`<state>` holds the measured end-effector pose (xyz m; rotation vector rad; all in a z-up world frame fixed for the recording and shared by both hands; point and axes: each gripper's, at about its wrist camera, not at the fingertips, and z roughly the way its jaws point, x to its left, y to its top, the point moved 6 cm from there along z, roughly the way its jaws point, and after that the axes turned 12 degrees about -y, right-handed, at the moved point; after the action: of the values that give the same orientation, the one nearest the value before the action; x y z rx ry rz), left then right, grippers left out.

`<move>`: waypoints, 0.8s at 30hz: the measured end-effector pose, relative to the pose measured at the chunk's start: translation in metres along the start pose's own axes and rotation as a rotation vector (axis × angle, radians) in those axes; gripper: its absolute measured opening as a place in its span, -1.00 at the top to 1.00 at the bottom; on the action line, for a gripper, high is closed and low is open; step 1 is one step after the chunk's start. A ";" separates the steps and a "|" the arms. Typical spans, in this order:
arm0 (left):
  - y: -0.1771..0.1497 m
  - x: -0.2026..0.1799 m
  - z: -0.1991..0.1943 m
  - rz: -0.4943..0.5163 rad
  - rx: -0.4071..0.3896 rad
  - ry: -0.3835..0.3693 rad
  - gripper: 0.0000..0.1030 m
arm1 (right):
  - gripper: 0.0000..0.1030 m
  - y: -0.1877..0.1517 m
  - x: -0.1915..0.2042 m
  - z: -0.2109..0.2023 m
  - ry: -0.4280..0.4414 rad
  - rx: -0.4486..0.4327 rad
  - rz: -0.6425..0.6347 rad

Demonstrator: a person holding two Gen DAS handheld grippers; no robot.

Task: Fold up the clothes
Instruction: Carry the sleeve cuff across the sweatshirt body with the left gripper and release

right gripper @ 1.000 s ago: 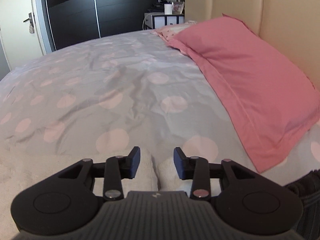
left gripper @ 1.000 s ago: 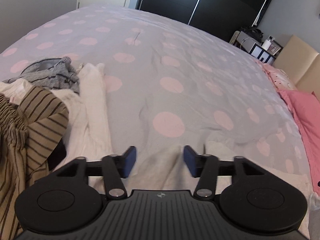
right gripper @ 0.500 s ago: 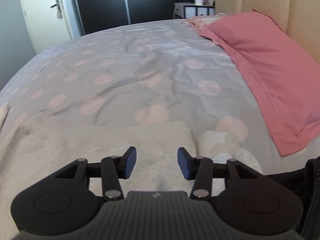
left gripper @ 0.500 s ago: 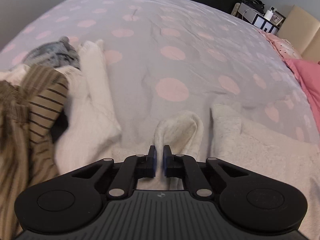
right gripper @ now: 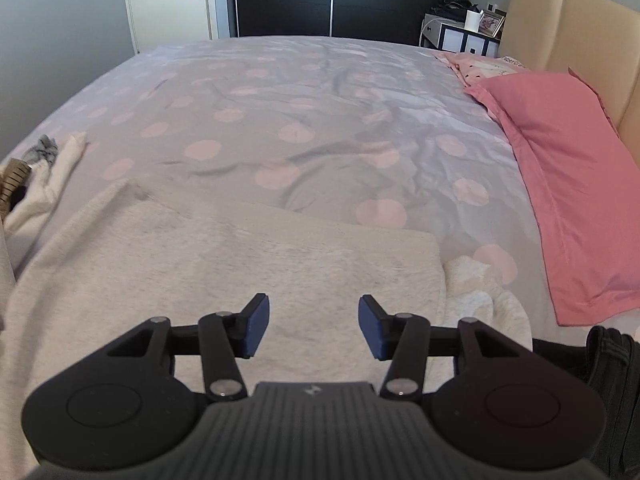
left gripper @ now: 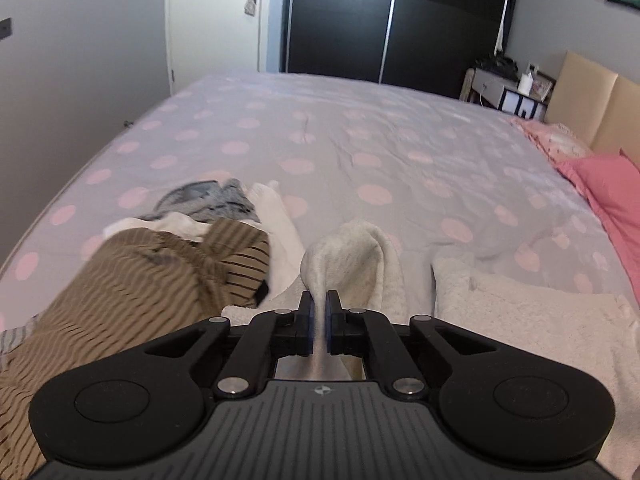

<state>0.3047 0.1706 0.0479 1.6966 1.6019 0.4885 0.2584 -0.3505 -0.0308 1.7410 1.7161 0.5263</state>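
Note:
A cream fleece garment (right gripper: 224,264) lies spread on the near part of the bed. My left gripper (left gripper: 318,322) is shut on a fold of that cream garment (left gripper: 352,256), and the pinched cloth stands up in a hump above the bed. In the right wrist view my right gripper (right gripper: 313,328) hovers over the flat garment. Its jaws are opening and nothing is between them.
A pile of clothes lies at the left: a brown striped piece (left gripper: 132,280), a white one (left gripper: 276,216) and a grey one (left gripper: 208,198). A pink pillow (right gripper: 560,176) and beige headboard (right gripper: 580,24) are at the right. The dotted grey duvet (right gripper: 304,120) stretches ahead. Dark clothing (right gripper: 612,376) sits at the near right.
My left gripper closed on a fold of the cream garment and lifted it up. My right gripper rose and drew back from the garment, its jaws spreading wider.

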 end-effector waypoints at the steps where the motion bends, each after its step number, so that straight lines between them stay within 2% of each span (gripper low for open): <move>1: 0.000 0.002 -0.013 -0.003 -0.017 0.007 0.94 | -0.09 -0.002 0.003 -0.008 0.008 -0.002 0.002; 5: -0.004 0.022 -0.061 -0.034 -0.081 0.060 0.94 | -0.09 -0.015 0.020 -0.038 0.042 -0.004 -0.001; 10: -0.022 0.059 -0.114 -0.098 -0.160 0.143 0.95 | -0.14 -0.056 0.052 -0.059 0.105 0.068 -0.062; 17: -0.049 0.106 -0.164 -0.251 -0.191 0.197 0.95 | -0.27 -0.112 0.089 -0.080 0.159 0.097 -0.150; 21: -0.054 0.095 -0.175 -0.250 -0.222 0.129 0.95 | -0.27 -0.134 0.098 -0.082 0.186 0.127 -0.123; 24: -0.056 0.057 -0.180 -0.194 -0.243 0.012 0.95 | -0.28 -0.141 0.102 -0.084 0.199 0.136 -0.100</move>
<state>0.1464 0.2675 0.1131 1.3462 1.6238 0.5703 0.1053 -0.2439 -0.0808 1.7329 2.0086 0.5649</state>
